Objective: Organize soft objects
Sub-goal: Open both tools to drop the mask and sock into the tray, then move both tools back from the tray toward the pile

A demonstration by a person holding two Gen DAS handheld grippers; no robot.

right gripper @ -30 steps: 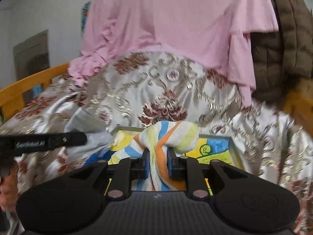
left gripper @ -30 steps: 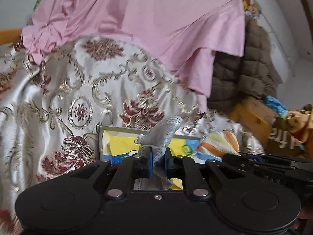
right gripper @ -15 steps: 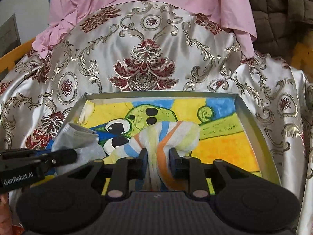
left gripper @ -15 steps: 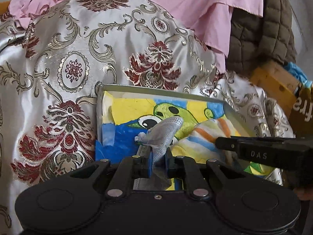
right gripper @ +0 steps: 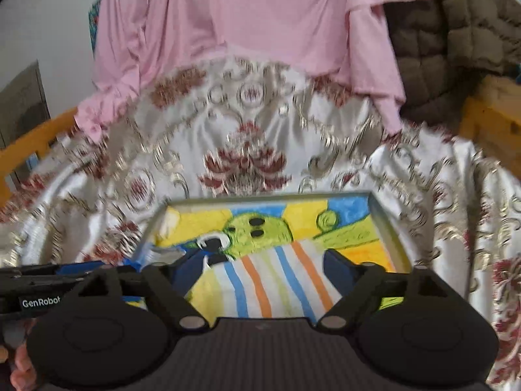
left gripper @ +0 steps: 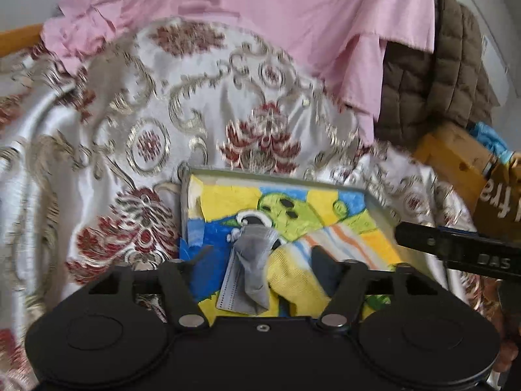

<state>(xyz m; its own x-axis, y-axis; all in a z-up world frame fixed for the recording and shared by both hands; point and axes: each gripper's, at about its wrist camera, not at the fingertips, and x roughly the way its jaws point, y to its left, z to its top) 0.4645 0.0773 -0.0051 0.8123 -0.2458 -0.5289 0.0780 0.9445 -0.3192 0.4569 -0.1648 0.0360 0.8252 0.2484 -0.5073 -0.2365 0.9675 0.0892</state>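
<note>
Both socks dropped since the earlier frame: my left gripper (left gripper: 260,257) was opening, grey sock (left gripper: 252,270) loose between its jaws in the tray (left gripper: 381,203); my right gripper (right gripper: 263,264) was opening over the striped sock (right gripper: 270,280), also in the tray

White lettering "GenRobot" stands on the black arm of the left gripper (right gripper: 39,301), at the left edge of the right wrist view. In the left wrist view, the black arm of the right gripper (left gripper: 488,259) bears grey letters "DAS". At that view's right edge a brown cardboard box (left gripper: 501,202) carries large white letters, cut off and tilted, perhaps "fre".
</note>
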